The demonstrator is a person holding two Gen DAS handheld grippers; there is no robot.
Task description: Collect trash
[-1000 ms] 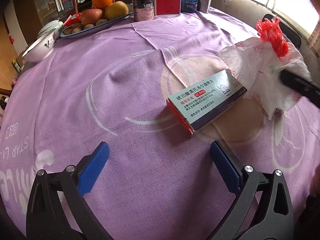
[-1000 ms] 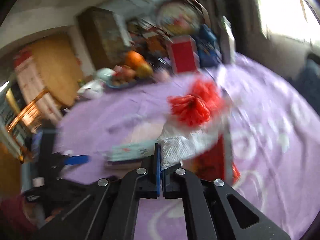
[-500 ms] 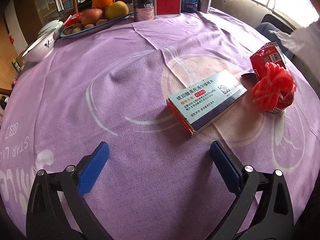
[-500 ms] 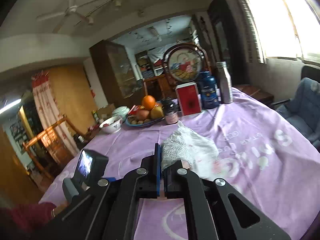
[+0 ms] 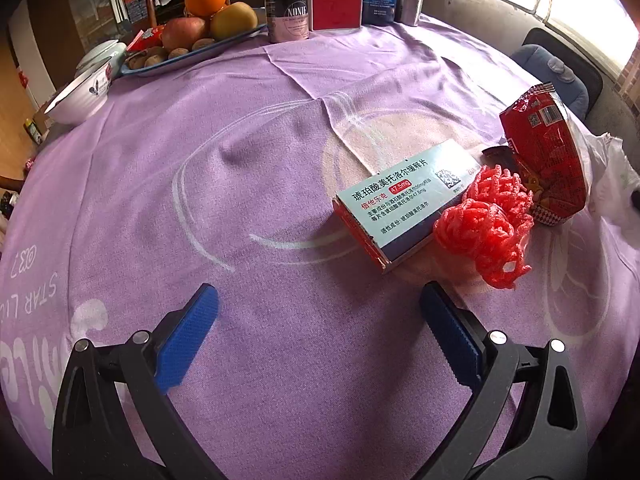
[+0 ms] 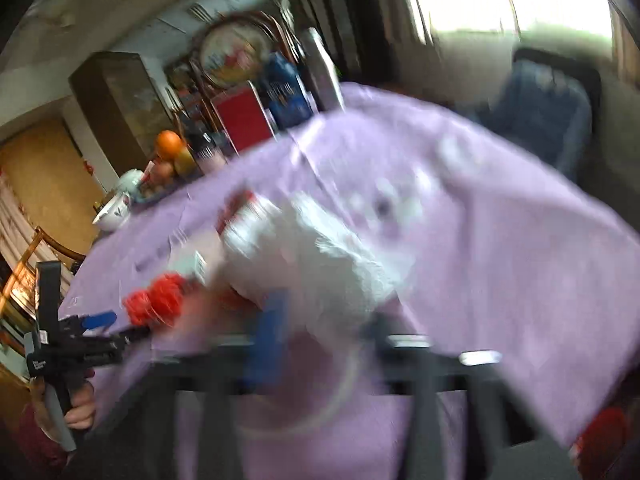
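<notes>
Left tongs (image 5: 318, 330) spread, empty, hovering over worktop (image 5: 248, 184), likely waiting. Beyond, toward the right edge: medicine box (image 5: 404, 204), red mesh (image 5: 488, 224), red wrapper (image 5: 544, 152), uncollected. Right tongs (image 6: 320, 332) opening, white bag (image 6: 320, 264) blurred just ahead, apparently released.

Matt purple cloth tablecloth (image 5: 280, 160) — glossy crinkled red foil packet (image 5: 544, 152), spongy red foam netting (image 5: 488, 224), smooth cardboard box (image 5: 404, 196).
</notes>
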